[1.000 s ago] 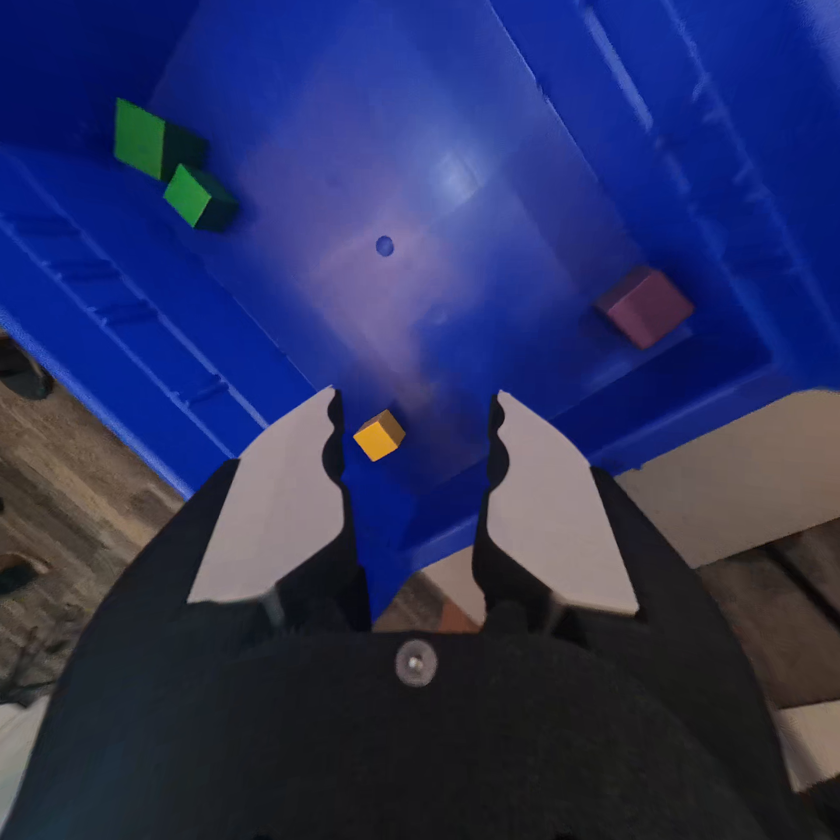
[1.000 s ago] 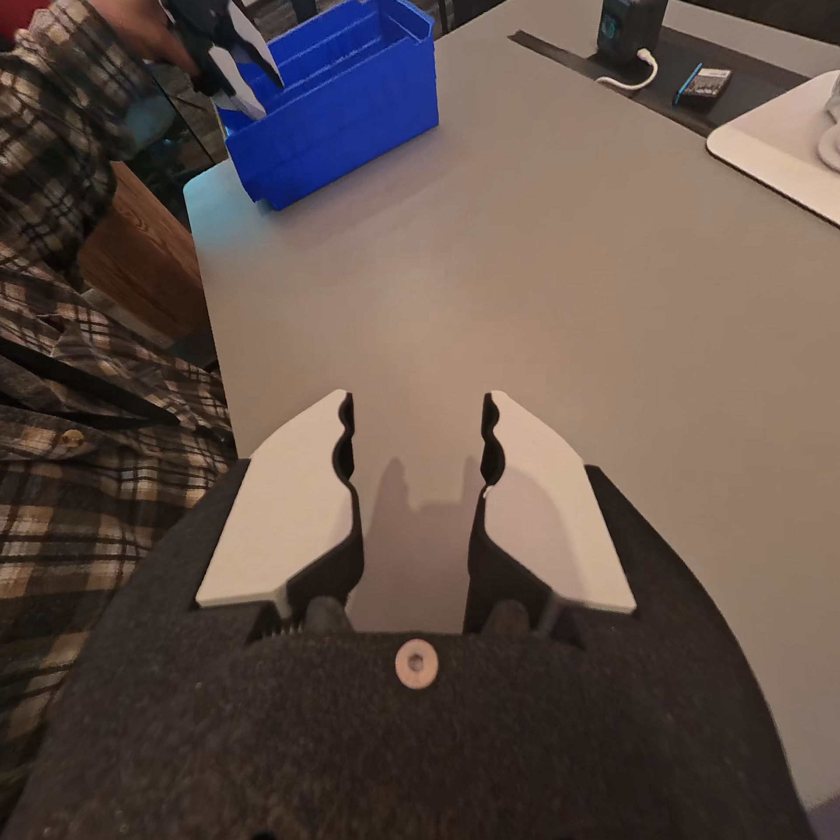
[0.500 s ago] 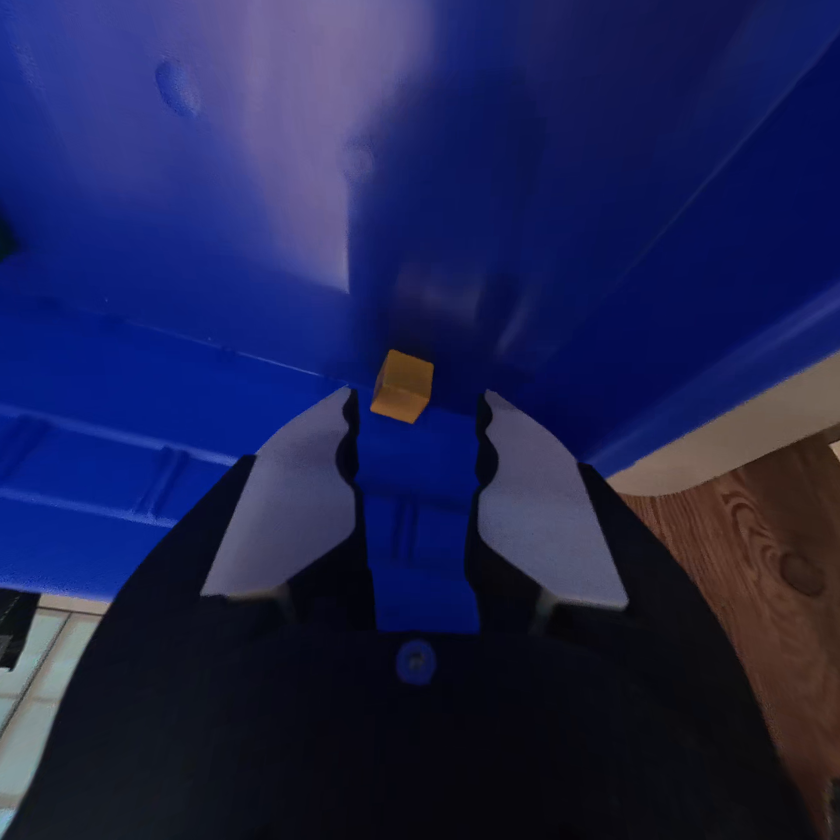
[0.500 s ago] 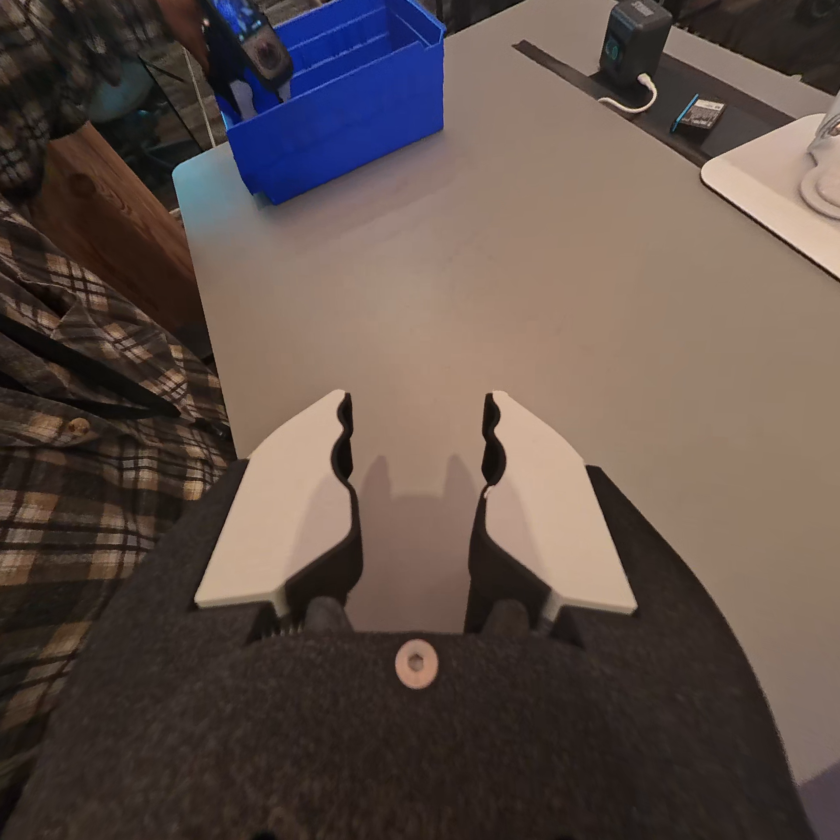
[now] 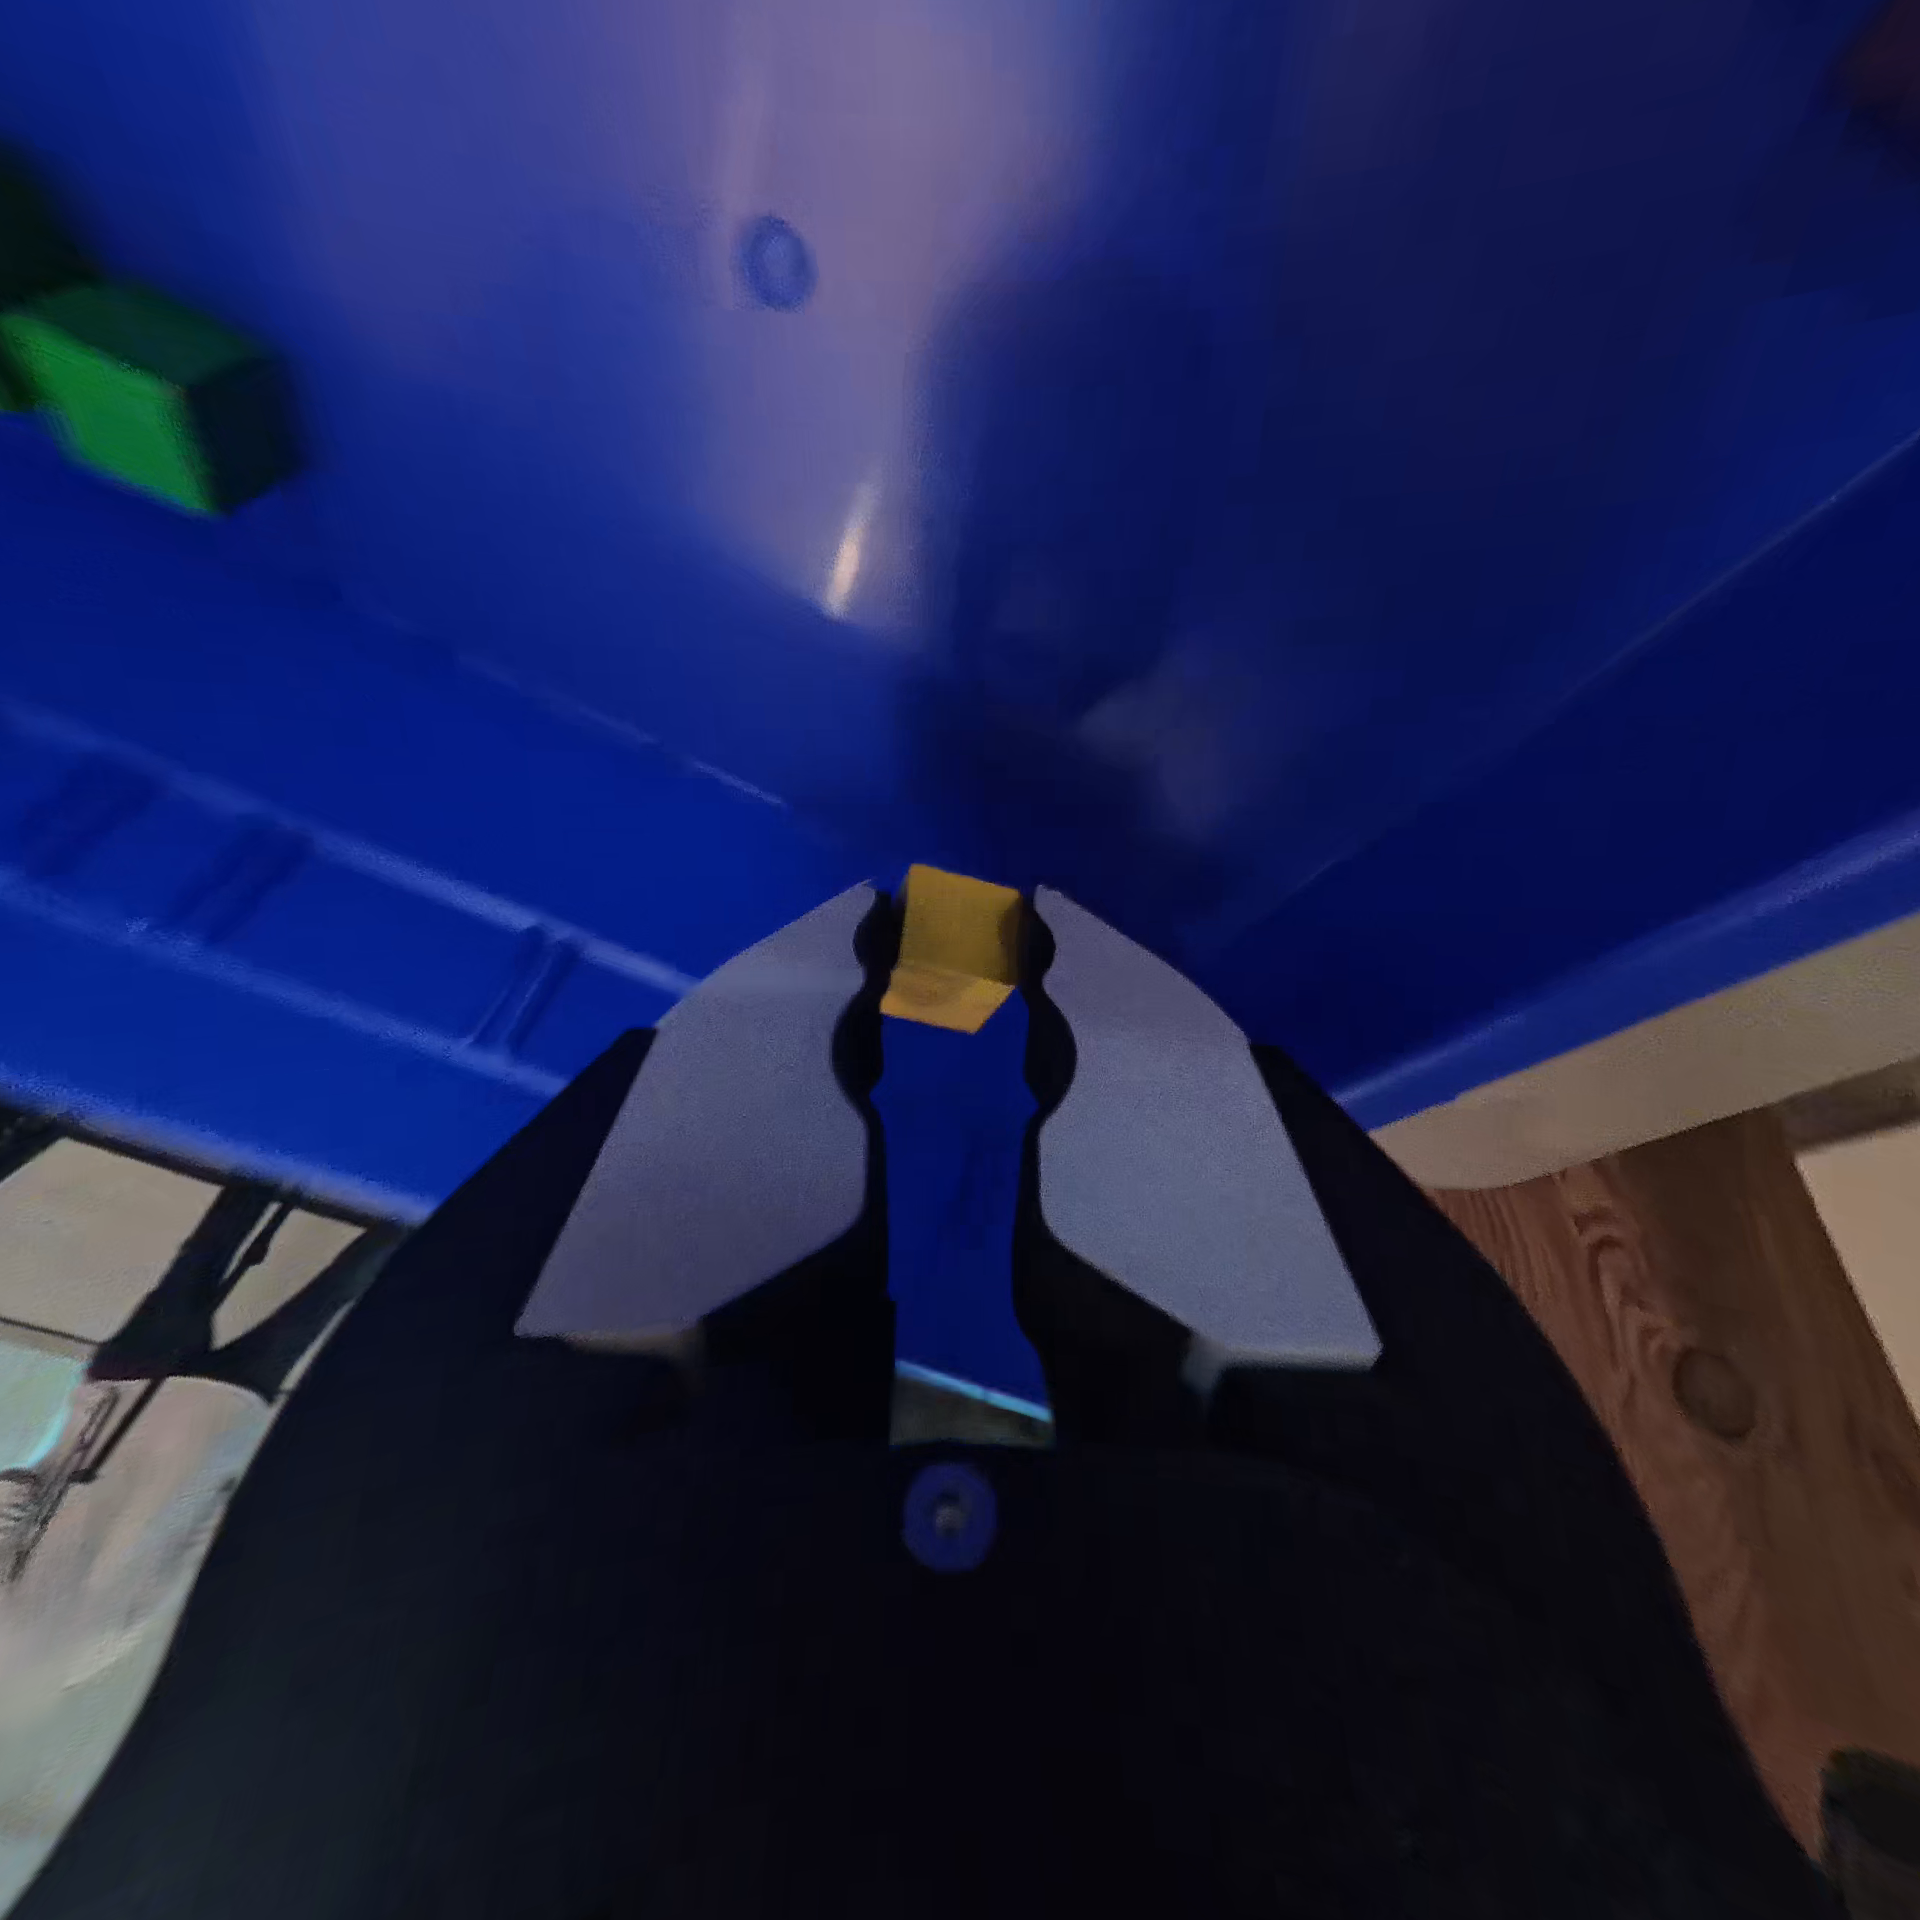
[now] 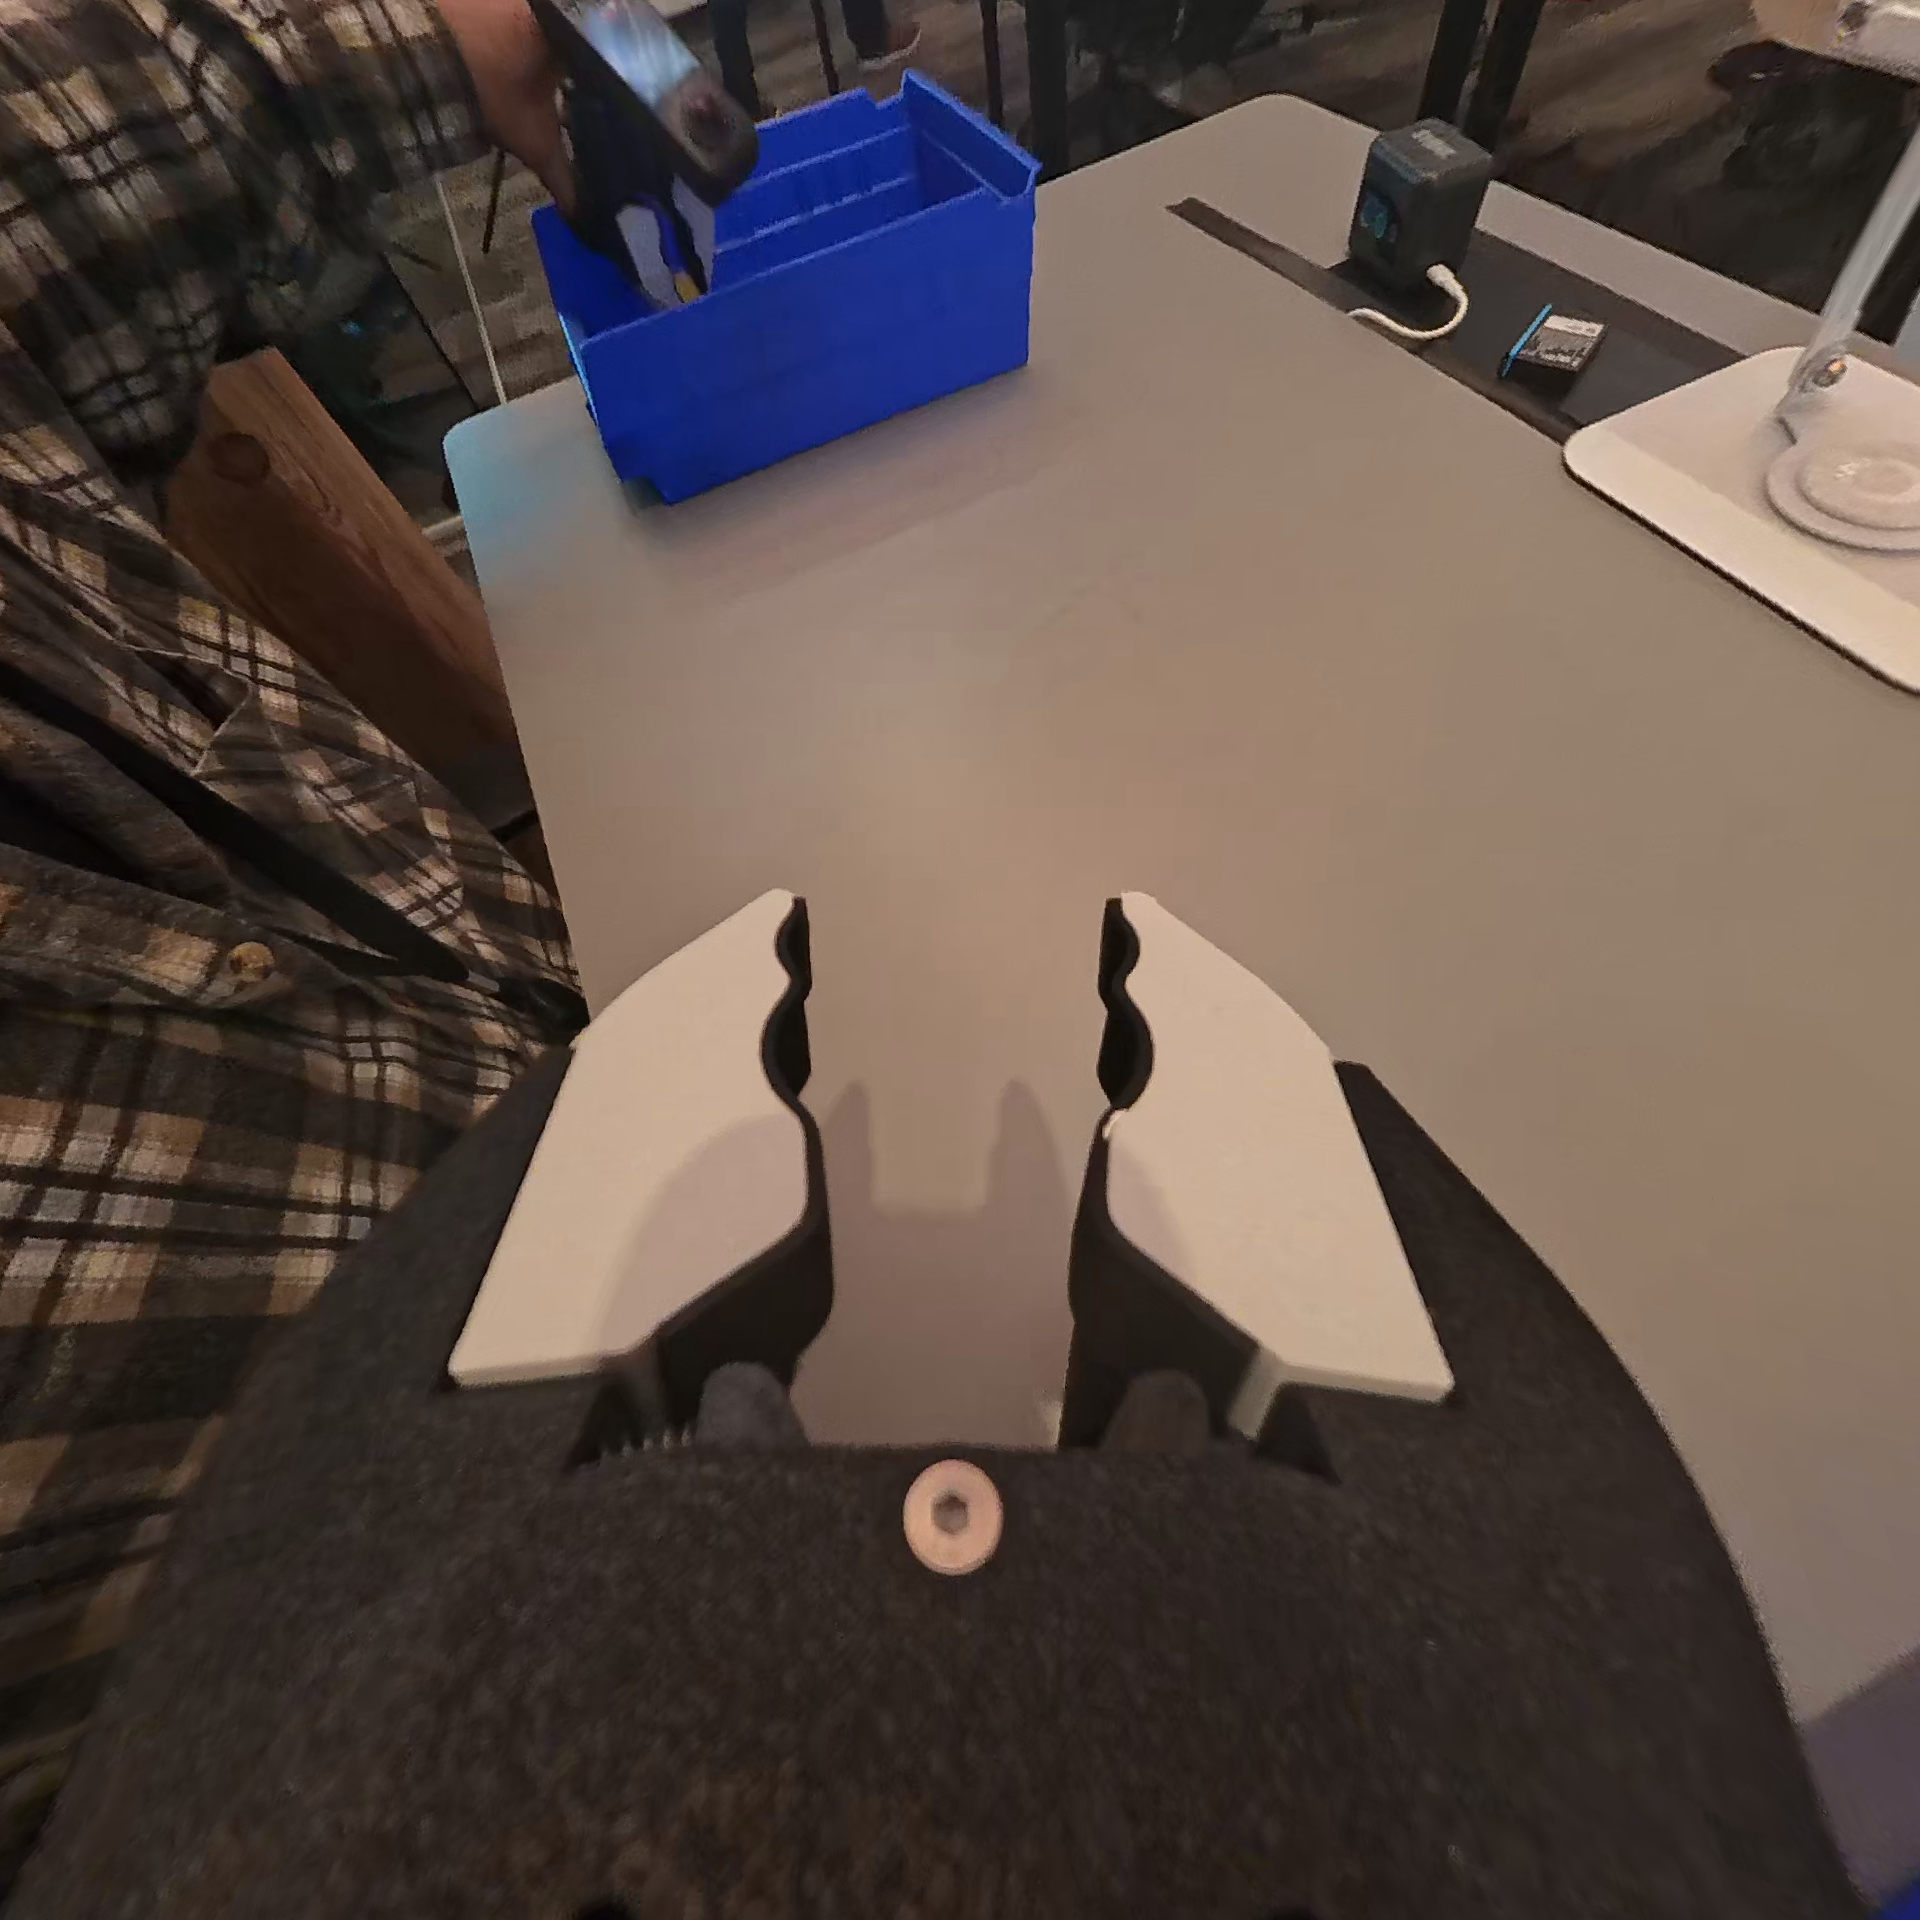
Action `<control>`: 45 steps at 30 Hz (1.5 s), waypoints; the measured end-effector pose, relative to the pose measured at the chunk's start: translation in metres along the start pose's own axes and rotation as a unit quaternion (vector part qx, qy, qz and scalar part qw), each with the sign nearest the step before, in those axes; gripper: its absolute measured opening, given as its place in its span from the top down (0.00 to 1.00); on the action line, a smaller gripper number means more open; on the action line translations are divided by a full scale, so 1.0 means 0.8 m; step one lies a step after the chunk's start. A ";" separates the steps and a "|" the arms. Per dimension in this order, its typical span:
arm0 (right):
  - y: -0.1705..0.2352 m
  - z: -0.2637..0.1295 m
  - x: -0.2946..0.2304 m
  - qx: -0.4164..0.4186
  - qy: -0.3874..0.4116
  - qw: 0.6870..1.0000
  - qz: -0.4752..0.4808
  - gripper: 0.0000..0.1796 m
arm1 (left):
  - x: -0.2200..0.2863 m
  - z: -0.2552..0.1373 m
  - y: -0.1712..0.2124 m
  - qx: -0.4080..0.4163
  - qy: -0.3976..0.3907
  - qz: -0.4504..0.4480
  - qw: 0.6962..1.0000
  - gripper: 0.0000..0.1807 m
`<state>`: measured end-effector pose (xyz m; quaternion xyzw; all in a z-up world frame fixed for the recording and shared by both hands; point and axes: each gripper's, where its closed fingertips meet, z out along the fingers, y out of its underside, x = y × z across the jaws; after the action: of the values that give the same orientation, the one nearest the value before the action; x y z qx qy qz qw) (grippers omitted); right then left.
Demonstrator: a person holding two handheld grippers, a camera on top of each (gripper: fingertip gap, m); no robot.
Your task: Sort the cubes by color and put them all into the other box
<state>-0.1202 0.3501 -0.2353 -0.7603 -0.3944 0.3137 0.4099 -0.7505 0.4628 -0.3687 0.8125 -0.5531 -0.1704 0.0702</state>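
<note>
Green cube (image 5: 135, 400) far left, blurred, against the blue box (image 5: 312, 904) wall, well apart from anything gripping. Centre of the left wrist view: yellow cube (image 5: 951, 951) between the tips of the left gripper (image 5: 954, 914), both fingers pressed to its side faces, so clamped on it, low in the near corner of the box. No long axis to speak of, being a cube; faces roughly square to the fingers, though blur leaves the exact seating uncertain. Next, probably: straight lift up and out past the near wall just behind the fingers. Further right, over bare grey table (image 6: 1351, 779), right gripper (image 6: 951, 935) spread wide, holding nothing, well apart from the box. Left clearly the nearer one. No second box visible in either view.
</note>
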 end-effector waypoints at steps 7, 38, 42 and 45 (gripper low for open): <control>0.016 -0.015 0.022 0.077 -0.013 0.994 0.079 0.71 | -0.054 -0.177 -0.102 0.301 -0.098 -0.092 0.944 0.87; -0.080 0.097 0.027 0.166 -0.313 0.877 0.324 0.88 | 0.257 -0.438 -0.556 0.724 0.023 0.193 0.662 0.88; -0.065 0.066 0.036 0.156 -0.283 0.894 0.311 0.88 | 0.274 -0.446 -0.560 0.748 0.060 0.184 0.635 0.81; -0.039 0.003 0.082 0.144 -0.180 0.928 0.291 0.88 | 0.281 -0.439 -0.559 0.760 0.099 0.163 0.621 0.62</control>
<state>-0.1010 0.4180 -0.2192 -0.7052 -0.1736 0.6044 0.3275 -0.1608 0.3985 -0.2210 0.4842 -0.5989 0.4063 -0.4918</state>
